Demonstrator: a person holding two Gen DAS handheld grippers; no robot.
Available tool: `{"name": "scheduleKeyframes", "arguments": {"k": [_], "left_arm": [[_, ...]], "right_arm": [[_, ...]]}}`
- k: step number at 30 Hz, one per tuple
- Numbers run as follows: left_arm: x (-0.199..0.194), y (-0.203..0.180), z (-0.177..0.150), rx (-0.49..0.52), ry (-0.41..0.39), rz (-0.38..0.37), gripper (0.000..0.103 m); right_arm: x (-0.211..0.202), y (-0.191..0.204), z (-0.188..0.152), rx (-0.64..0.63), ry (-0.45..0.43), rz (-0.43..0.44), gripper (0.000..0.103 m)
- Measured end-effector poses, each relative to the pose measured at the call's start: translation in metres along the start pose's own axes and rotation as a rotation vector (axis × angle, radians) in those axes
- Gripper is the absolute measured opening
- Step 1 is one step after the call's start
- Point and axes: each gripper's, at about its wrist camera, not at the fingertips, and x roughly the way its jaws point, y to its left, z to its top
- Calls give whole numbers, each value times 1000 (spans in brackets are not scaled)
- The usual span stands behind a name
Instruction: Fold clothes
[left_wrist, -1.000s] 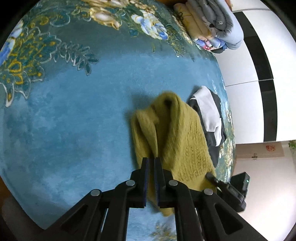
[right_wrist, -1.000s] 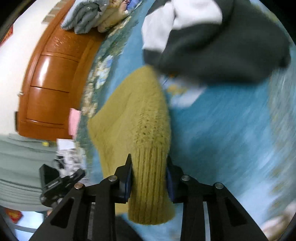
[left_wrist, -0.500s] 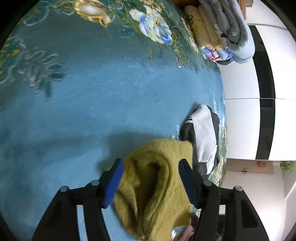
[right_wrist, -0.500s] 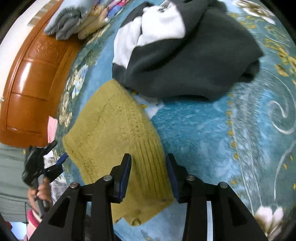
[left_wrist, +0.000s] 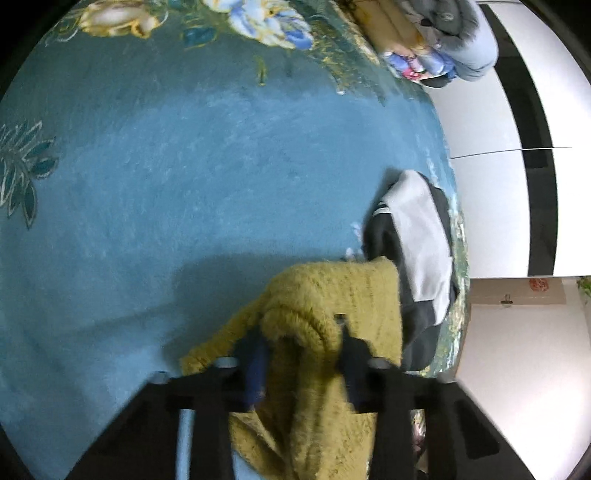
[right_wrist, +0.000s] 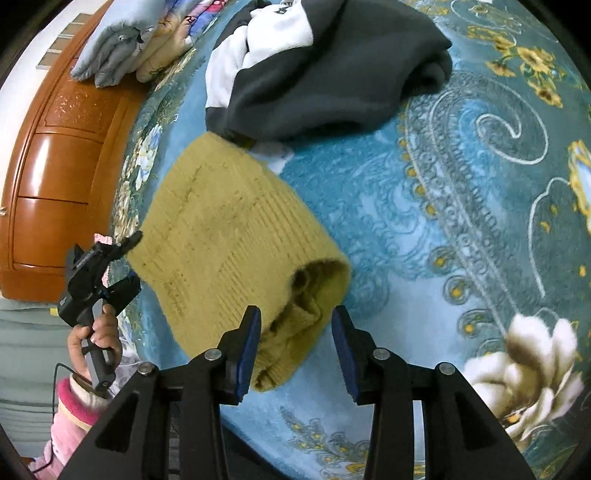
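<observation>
A mustard-yellow knit sweater (right_wrist: 229, 229) lies folded on the blue floral bedspread (right_wrist: 461, 192); it also shows in the left wrist view (left_wrist: 332, 295). My left gripper (left_wrist: 301, 354) is open with its jaws on either side of a bunched fold of the sweater; it appears in the right wrist view (right_wrist: 110, 273) at the sweater's left edge. My right gripper (right_wrist: 295, 332) is open, jaws wide on either side of the sweater's ribbed end, not clamping it.
A dark grey and white garment (right_wrist: 314, 66) lies crumpled just beyond the sweater, also in the left wrist view (left_wrist: 417, 251). A stack of folded bedding (right_wrist: 140, 40) sits against the wooden headboard (right_wrist: 55, 166). White wardrobe doors (left_wrist: 498, 184) stand beside the bed.
Both grippers have opened and let go of the sweater, which now lies folded on the bedspread. The left gripper has dropped closer around a fold; the right has drawn back slightly.
</observation>
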Motion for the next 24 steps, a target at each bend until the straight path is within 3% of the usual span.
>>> {"name": "scheduleKeyframes", "arguments": {"k": [5,6,8,10,13,20,24], "left_arm": [[-29,0,-19,-136,14,-171,19],[-31,8,-22,-163,13,-166,19],[-27,29,-25,-182,12,-69,19],[-20,51,-27,-220,21,-21,19],[-16,77,-33,-305,12,-85,20],[-13,73,-33,-231,4,-57,23],[-13,80,-32,-252,9,-82,24]], "right_arm": [[-8,29,-3,-128,-11,16,41],[-9,33,-4,-149,-12,17,42],[-10,38,-6,-172,-11,11,46],[-6,41,-8,-187,0,15,46],[0,44,-10,-185,10,17,46],[21,64,-12,-158,20,110,46],[56,72,-17,-148,76,86,46]]}}
